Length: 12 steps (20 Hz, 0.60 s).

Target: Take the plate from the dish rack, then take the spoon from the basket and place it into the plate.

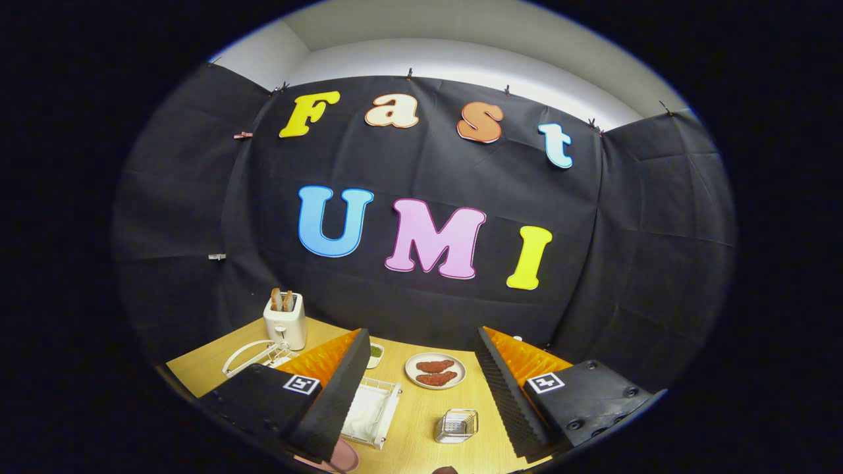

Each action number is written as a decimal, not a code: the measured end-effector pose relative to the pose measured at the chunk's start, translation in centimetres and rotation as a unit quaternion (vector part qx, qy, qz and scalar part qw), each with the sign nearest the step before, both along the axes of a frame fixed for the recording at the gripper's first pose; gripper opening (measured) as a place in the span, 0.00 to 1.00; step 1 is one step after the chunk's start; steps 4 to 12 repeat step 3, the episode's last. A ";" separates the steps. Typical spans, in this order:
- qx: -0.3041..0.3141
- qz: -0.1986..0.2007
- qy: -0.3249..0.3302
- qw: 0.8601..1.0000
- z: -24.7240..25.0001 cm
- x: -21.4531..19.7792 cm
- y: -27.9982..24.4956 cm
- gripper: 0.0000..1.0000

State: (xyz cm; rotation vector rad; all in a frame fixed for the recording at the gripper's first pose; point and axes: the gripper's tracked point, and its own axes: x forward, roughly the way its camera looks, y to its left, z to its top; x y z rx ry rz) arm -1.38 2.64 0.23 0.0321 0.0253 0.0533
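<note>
My gripper [423, 332] is open and held high above the wooden table [421, 421], with nothing between its fingers. A pink plate [345, 455] lies flat on the table under the left finger [342, 388], partly hidden by it. Just beyond the plate stands a white mesh basket [373, 409]. A small metal wire basket [457, 426] sits near the right finger [510, 395]. I cannot make out a spoon in either. A white wire dish rack [253, 355] stands far left, beyond the left finger.
A white toaster [285, 320] with two bread slices stands behind the dish rack. A white plate with two pieces of meat [435, 370] lies between the fingers, farther back. A small dish with something green [376, 352] sits beside it. Black cloth walls close the booth.
</note>
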 end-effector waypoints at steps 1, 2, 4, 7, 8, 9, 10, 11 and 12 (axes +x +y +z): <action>-0.003 -0.008 -0.003 1.000 0.0 0.1 -0.6 0.98; -0.003 -0.013 -0.004 1.000 0.0 0.1 -1.1 0.98; 0.004 -0.014 -0.003 1.000 0.1 -0.1 -1.2 0.98; 0.004 -0.014 -0.003 1.000 0.1 -0.1 -1.2 0.98; 0.004 -0.014 -0.003 1.000 0.1 -0.1 -1.2 0.98; 0.004 -0.014 -0.003 1.000 0.1 -0.1 -1.2 0.98; 0.004 -0.014 -0.003 1.000 0.1 -0.1 -1.2 0.98; 0.004 -0.014 -0.003 1.000 0.1 -0.1 -1.2 0.98; 0.004 -0.014 -0.003 1.000 0.1 -0.1 -1.2 0.98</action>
